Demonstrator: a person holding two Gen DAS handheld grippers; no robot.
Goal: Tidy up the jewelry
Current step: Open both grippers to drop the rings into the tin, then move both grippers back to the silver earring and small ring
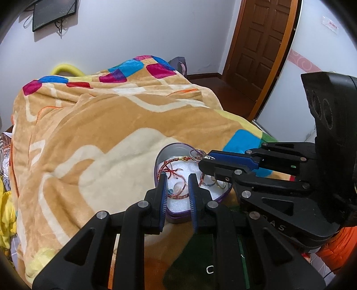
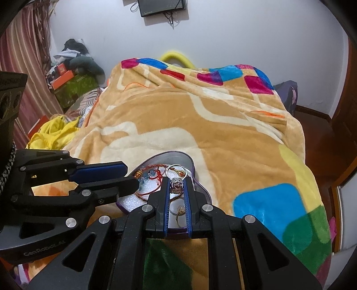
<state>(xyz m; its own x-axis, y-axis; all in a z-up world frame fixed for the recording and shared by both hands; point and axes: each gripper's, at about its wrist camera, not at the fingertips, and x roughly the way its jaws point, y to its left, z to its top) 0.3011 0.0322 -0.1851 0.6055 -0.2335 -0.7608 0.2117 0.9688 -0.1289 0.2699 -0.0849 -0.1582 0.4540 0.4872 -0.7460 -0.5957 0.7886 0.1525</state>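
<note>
A purple heart-shaped tin (image 1: 158,156) (image 2: 202,189) with white foam lining lies on the blanket. It holds red braided bracelets (image 1: 171,166) (image 2: 154,174) and several rings (image 1: 214,183) (image 2: 178,215). My right gripper (image 2: 177,186) is shut on a silver ring with a purple stone (image 2: 176,186) above the tin; it shows from the side in the left wrist view (image 1: 205,160). My left gripper (image 1: 177,180) is open and empty, its fingers over the tin's near edge; it also shows in the right wrist view (image 2: 130,176).
The tin rests on an orange patterned blanket (image 1: 107,125) (image 2: 223,125) covering a bed. Clothes and boxes (image 2: 67,78) are piled at the left. A wooden door (image 1: 263,44) stands at the right. A dark screen (image 2: 161,6) hangs on the wall.
</note>
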